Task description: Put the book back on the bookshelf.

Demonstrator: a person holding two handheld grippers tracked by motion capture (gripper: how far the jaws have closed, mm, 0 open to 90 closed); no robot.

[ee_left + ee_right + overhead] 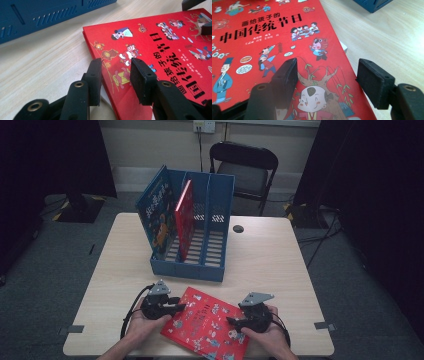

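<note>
Now: red picture book (206,324) flat at table's (270,260) near edge | left gripper (181,307) jaws apart astride its left edge, no pinch | right gripper (231,321) jaws apart straddling right edge | beyond: blue file rack (200,227), two books upright inside.

Red, cartoon-patterned book (207,322)

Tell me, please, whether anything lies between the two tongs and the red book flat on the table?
Nothing visible does. The left tongs straddle one edge of the red book, the right tongs straddle the opposite edge, with bare table around.
</note>
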